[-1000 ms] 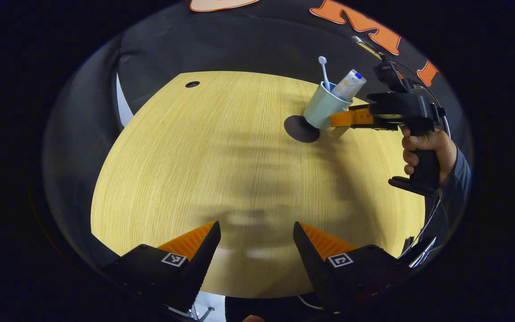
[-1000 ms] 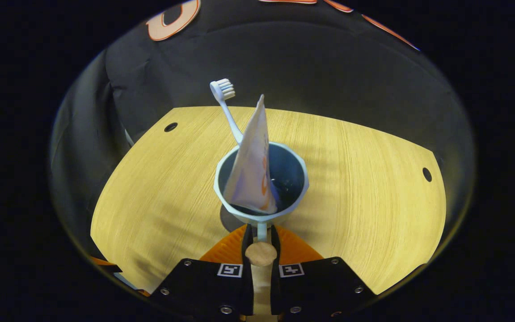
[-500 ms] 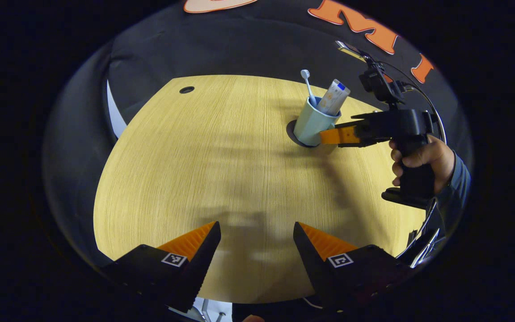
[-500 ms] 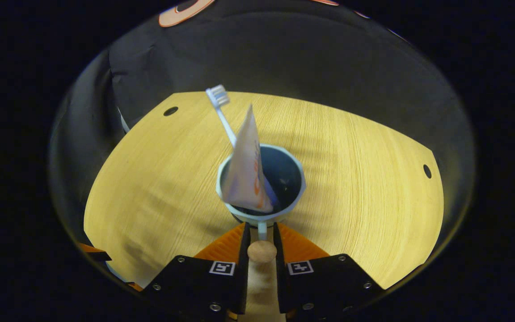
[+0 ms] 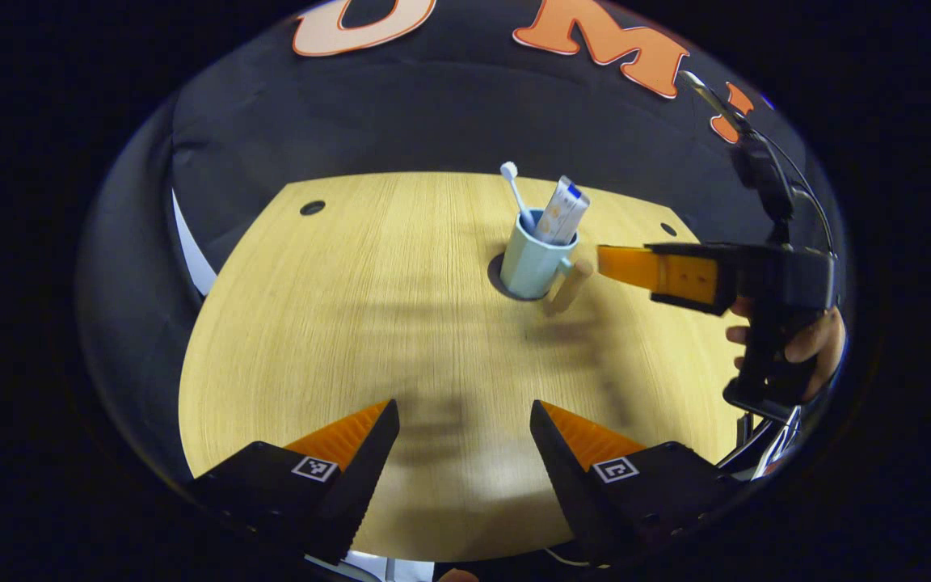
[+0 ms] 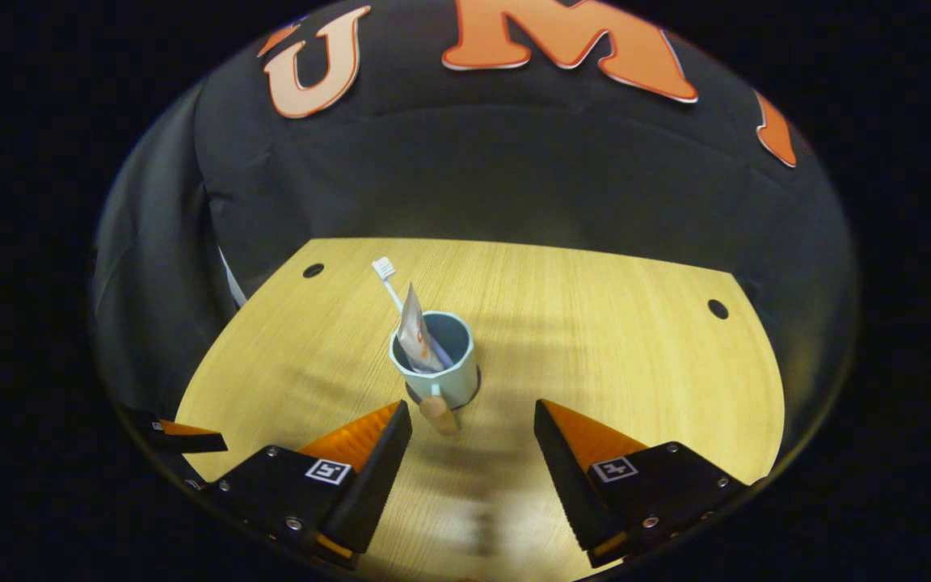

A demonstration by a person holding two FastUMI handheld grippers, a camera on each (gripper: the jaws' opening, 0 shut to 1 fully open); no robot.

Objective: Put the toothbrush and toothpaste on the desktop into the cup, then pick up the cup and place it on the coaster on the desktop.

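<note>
The cup [image 6: 436, 361] stands on the coaster [image 5: 501, 277] with brush [image 6: 385, 279] and paste [image 6: 412, 333] inside; the right gripper [image 6: 472, 436] is wide open, empty, cup at its 12 o'clock; the left gripper [image 5: 464, 440] is open, empty, farther off.

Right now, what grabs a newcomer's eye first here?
The pale blue cup standing mid-desk on the dark coaster, with the toothbrush and toothpaste sticking out of it. Then the right gripper, open and apart from the cup's wooden handle.
</note>
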